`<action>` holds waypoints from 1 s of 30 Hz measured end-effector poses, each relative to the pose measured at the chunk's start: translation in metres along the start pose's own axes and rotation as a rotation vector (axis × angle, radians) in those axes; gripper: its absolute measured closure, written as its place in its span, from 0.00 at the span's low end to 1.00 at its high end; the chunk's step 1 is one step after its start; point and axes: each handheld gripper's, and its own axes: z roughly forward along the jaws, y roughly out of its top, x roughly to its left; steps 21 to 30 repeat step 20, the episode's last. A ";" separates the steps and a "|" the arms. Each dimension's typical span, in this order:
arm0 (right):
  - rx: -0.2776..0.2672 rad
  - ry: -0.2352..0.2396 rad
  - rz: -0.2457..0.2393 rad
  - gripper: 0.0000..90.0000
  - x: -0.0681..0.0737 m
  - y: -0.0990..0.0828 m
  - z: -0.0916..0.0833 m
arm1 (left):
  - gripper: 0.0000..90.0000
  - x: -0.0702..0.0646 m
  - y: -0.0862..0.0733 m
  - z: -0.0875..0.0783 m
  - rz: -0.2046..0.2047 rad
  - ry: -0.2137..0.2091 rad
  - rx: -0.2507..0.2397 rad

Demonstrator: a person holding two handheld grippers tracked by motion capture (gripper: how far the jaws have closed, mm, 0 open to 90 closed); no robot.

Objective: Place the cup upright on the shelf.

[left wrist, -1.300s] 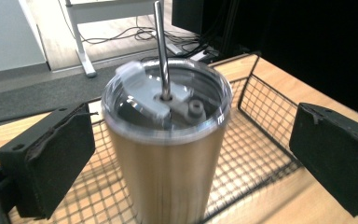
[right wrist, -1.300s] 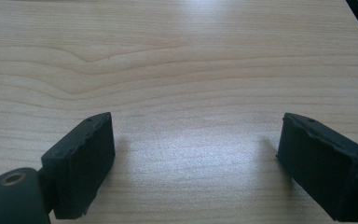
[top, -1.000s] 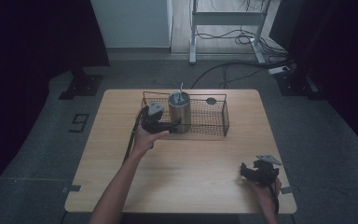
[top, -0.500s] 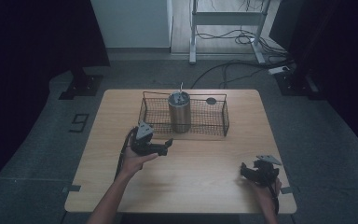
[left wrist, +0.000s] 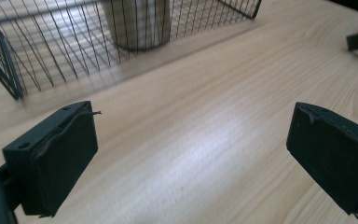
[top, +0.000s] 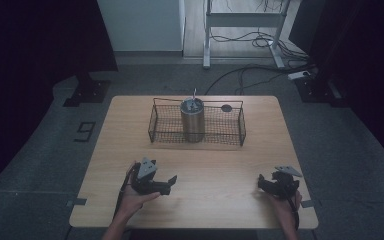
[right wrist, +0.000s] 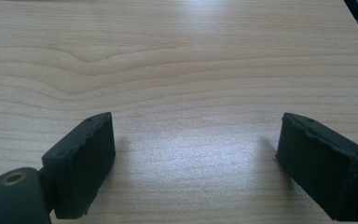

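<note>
Your left gripper [top: 166, 183] has come back from the black wire basket [top: 155, 131] to the near part of the light wooden table [top: 215, 165], while your right gripper [top: 267, 184] has stayed at the near right corner. Both now rest low over bare wood, well apart from each other and from the basket.

Each claw is released. In the left gripper view the two black jaws stand wide, with only table grain between them. The right gripper view shows the same, so neither one carries anything.

The grey metal cylinder with a lid [top: 192, 120] stands upright inside the basket, near its middle. In the left gripper view its lower part [left wrist: 137, 23] appears behind the wire mesh [left wrist: 51, 51]. A small dark round object [top: 226, 107] lies on the table just behind the basket's far right side; I cannot tell what it is.

I judge that you hold the grippers this way as a neutral rest pose: the cylinder is already placed, the hands are withdrawn, and the open jaws are ready for the next grasp.
</note>
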 end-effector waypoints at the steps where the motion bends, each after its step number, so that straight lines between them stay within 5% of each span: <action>1: 0.000 0.000 -0.001 0.12 0.000 0.000 0.000 | 0.03 0.000 -0.003 0.001 -0.005 -0.003 0.003; 30: -0.001 -0.001 0.000 0.12 0.000 0.000 0.000 | 0.04 0.005 -0.013 0.000 -0.024 0.050 0.026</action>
